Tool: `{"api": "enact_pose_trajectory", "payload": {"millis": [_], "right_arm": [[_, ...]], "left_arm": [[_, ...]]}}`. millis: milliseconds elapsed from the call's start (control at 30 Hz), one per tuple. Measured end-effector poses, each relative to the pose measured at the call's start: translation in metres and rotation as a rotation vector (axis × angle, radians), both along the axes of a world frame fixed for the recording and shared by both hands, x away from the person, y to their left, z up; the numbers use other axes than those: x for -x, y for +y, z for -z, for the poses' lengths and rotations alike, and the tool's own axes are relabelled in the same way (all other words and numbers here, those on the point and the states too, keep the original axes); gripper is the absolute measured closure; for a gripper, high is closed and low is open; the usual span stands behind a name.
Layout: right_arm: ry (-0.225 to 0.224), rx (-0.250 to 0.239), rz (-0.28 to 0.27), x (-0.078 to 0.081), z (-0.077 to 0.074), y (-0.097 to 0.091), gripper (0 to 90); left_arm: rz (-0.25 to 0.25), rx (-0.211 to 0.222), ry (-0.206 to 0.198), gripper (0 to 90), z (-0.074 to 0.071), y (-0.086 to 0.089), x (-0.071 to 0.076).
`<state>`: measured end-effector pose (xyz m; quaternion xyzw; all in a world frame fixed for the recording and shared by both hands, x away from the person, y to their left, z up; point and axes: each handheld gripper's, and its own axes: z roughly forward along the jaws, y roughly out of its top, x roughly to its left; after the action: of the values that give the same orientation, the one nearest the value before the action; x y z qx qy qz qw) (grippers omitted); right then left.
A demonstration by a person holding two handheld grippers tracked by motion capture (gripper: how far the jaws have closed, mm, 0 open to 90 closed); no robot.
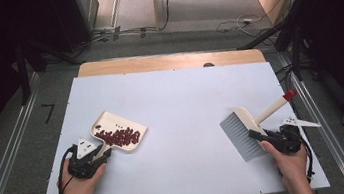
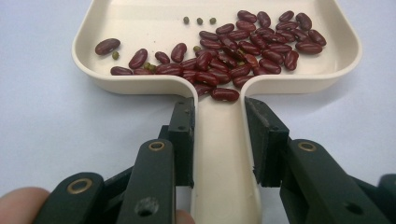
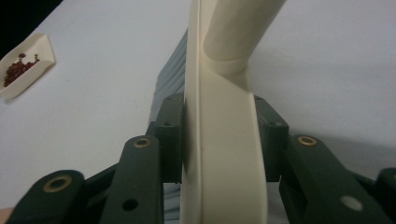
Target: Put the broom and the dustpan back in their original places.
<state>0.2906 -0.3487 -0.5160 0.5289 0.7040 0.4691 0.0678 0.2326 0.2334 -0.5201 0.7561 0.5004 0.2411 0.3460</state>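
A cream dustpan point(image 1: 104, 118) lies at the left of the white sheet, with several dark red beans point(image 1: 121, 137) in it. My left gripper point(image 1: 101, 154) is shut on its handle. In the left gripper view the jaws press both sides of the dustpan's handle point(image 2: 219, 186), with red beans point(image 2: 233, 56) and a few small green ones point(image 2: 199, 21) in the pan ahead. At the right, a cream brush point(image 1: 244, 125) with grey bristles and a red-tipped handle point(image 1: 290, 95) rests bristles-down on the sheet. My right gripper point(image 1: 258, 136) is shut on the brush point(image 3: 219, 70) head, both pads against it. The dustpan point(image 3: 39, 51) sits far off.
The white sheet point(image 1: 180, 101) covers a wooden table whose bare edge point(image 1: 170, 61) shows at the back. Metal rails run along both sides, and cables lie on the floor beyond the table. Dark stands rise at the far left and far right.
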Motion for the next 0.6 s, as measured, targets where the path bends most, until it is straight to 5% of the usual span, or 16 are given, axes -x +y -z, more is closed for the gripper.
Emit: {"api": "enact_pose_trajectory", "payload": {"millis": [400,600], "right_arm": [[0.067,0.063,0.032,-0.0067,0.0019,-0.0051,48.6],[0.057,0.192,-0.006,-0.0032,-0.005,0.0018,33.3]], "left_arm": [[0.007,0.024,0.009,64.5,0.0002,-0.001,0.0006],[0.044,0.113,-0.019,42.1,-0.0076,0.0045,0.0005]]}}
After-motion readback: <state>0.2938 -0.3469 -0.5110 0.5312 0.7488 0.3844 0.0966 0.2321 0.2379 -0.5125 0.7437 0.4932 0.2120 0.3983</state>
